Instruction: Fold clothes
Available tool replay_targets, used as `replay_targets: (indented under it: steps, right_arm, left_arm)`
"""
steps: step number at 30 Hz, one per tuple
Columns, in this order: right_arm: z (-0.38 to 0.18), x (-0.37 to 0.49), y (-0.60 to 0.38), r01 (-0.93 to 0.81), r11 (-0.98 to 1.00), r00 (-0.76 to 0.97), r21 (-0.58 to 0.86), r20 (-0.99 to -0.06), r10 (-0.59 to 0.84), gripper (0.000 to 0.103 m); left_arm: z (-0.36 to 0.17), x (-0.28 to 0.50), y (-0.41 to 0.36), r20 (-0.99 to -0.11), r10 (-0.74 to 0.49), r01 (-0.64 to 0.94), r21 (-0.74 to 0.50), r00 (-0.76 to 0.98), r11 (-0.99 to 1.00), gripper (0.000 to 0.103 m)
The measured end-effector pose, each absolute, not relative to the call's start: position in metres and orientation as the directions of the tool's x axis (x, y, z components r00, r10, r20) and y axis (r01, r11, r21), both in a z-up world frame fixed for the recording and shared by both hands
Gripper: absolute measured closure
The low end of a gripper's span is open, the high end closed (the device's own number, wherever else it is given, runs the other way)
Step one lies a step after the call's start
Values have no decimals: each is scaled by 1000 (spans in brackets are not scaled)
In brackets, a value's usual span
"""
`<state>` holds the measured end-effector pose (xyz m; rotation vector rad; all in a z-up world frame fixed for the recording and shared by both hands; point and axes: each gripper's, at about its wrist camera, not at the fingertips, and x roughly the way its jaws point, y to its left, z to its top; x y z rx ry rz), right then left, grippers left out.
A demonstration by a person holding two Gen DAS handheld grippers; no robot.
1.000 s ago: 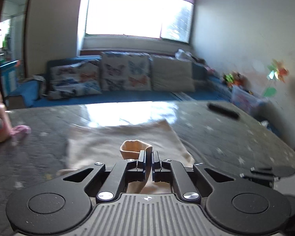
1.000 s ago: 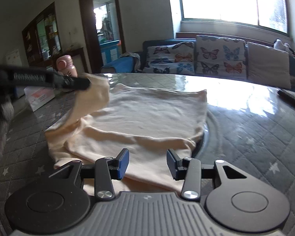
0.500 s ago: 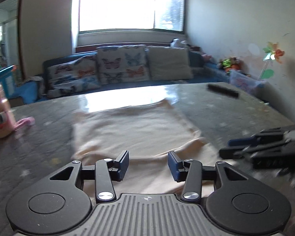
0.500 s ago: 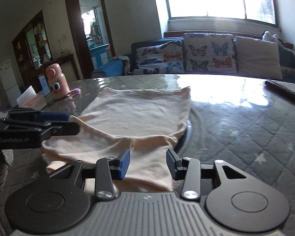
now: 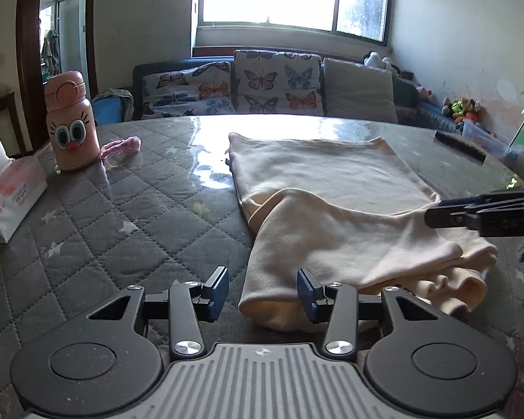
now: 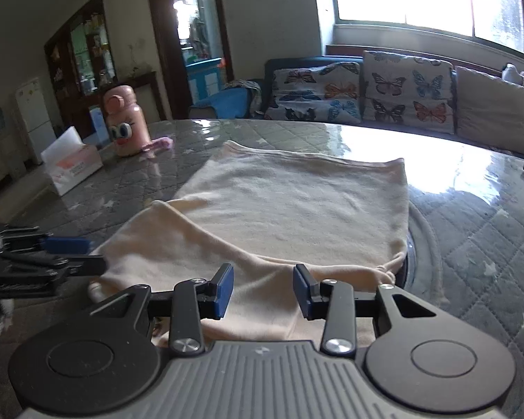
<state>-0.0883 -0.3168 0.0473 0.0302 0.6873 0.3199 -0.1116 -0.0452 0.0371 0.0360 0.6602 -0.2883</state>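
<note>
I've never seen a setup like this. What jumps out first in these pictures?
A cream garment lies spread on the quilted grey table, one sleeve folded across its near end. Two black grippers, left and right, hang open over that near edge. Far left stands a pink bottle with cartoon eyes.

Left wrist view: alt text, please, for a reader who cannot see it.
A cream garment lies on a quilted grey table, a sleeve folded across it. The left tool hangs open over the cuff; a pink bottle stands far left.
</note>
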Motion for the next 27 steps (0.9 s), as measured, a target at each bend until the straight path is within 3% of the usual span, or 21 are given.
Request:
replay_targets:
  steps: [6,13,19,27]
  right_arm:
    - [36,-82,-333,-210,964,703,165,-660,265,65]
    - [27,-79,-330,-199,960,671,197,-686,280,78]
    - [32,-82,-325,-195,963,675,187,-687,270,99]
    - [77,-87,-314,-252,961,745,117,-610,270,100]
  left_arm:
    - [38,-122,-38,-609,-278,305,-61,743,950,55]
    - [29,-125,-33,-625,-255,287,-51,738,957,54]
    - [26,-121,-34,-618,-232,269,-34,751,962,54]
    - [25,-122,-41,-609,-225,282,-2,761,959,60]
